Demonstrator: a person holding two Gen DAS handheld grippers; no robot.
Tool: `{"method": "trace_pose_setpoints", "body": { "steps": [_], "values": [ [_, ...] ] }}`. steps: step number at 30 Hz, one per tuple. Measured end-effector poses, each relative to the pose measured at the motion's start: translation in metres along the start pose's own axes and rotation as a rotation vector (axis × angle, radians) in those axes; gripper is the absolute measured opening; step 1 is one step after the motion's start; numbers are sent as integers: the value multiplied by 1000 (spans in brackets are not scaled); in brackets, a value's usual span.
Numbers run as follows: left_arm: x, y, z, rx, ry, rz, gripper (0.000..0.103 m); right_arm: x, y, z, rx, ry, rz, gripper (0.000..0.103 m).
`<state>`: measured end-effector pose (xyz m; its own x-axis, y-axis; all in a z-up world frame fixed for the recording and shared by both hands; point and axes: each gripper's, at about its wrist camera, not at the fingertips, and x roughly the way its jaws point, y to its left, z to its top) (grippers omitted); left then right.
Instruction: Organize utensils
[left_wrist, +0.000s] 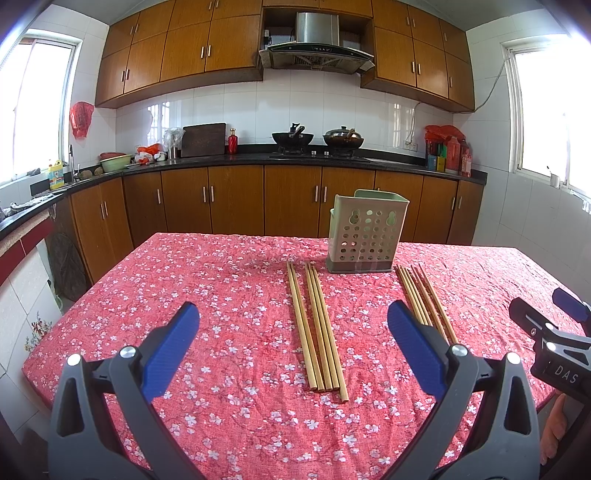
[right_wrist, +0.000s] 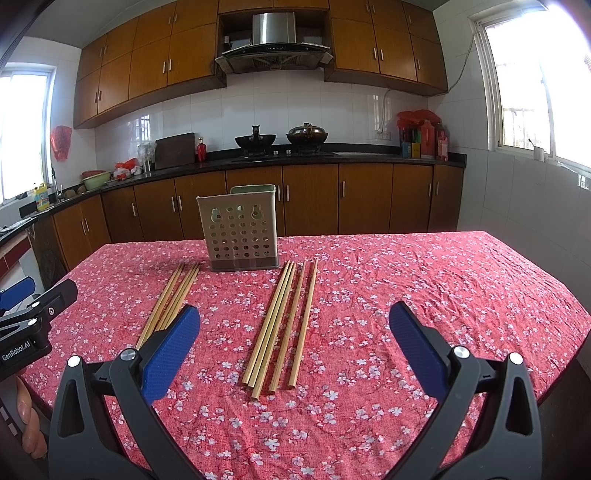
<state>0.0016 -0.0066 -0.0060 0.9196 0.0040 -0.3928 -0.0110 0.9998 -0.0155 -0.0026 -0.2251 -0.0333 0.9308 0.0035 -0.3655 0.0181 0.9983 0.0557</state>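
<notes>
A perforated pale-green utensil holder (left_wrist: 365, 236) stands upright toward the far side of a desk (left_wrist: 221, 295) draped in a red floral cloth, with two bundles of wooden chopsticks lying flat on the cloth on the camera's side of it. One chopstick bundle (left_wrist: 317, 328) lies just left of the holder's base as the left wrist camera sees it; the second chopstick bundle (right_wrist: 279, 328) lies just right of the holder, its far tips close to the base. The left gripper (left_wrist: 293, 354) hovers above the near part of the desk with its blue-padded fingers spread wide and nothing between them, the first bundle framed in the gap. The right gripper (right_wrist: 295, 354) is likewise wide open and empty, poised over the second bundle on the holder's other side. Behind the holder, a dark countertop (right_wrist: 332, 155) carries two woks (right_wrist: 280, 138) beneath a steel range hood (right_wrist: 273, 48).
</notes>
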Motion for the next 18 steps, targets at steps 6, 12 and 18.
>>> {"method": "trace_pose_setpoints", "body": {
  "steps": [6,12,18],
  "values": [
    [15,4,-4,-25,52,13,99,12,-7,0,26,36,3,101],
    [47,20,-6,-62,170,62,99,49,-29,-4,108,165,-29,101],
    [87,46,-8,-112,306,102,99,97,-42,-10,155,321,-44,69]
  ]
}}
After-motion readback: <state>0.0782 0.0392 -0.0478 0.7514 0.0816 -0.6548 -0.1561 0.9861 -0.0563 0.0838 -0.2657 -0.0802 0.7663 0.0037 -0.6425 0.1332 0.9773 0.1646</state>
